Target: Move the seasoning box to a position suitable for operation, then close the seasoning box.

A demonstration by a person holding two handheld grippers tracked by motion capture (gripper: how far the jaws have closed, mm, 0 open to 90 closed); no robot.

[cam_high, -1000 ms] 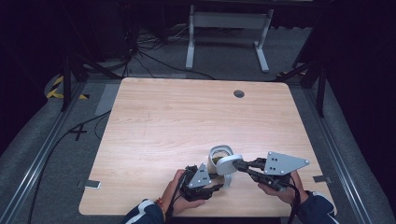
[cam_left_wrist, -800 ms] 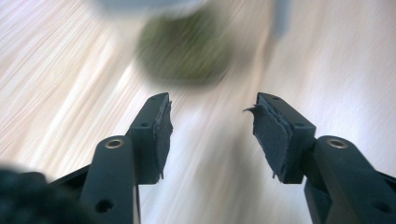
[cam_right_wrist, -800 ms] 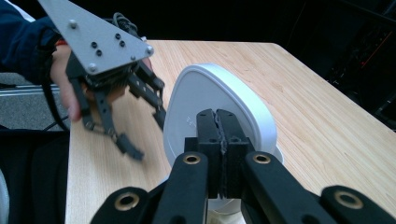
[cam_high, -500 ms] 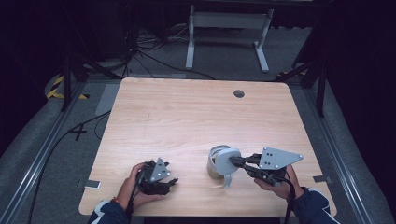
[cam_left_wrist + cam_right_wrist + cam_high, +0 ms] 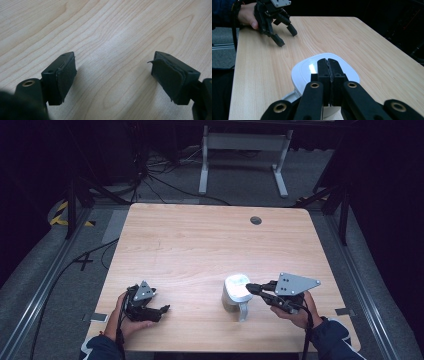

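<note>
From the high view, a white lidded container (image 5: 236,291) stands on the near right part of the wooden table (image 5: 200,245), a strap or handle hanging down its near side. The right gripper (image 5: 248,287) reaches in from the right with its tips over the lid, most likely to steady or press the container. The left gripper (image 5: 164,308) sits well apart near the table's near left corner, held low in the person's left hand (image 5: 125,320), apparently parked out of the way.

In the left gripper view, the two black pads (image 5: 66,75) stand wide apart with bare wood between them. The jaws have just been opening, and they hold nothing.

In the right gripper view, the right gripper's (image 5: 328,65) jaws are pressed together, pad to pad, lying across the glossy white lid (image 5: 307,68). Whether they pinch anything between them I cannot tell. Farther off, the left gripper (image 5: 287,35) hangs open over the wood, tips pointing down.
</note>
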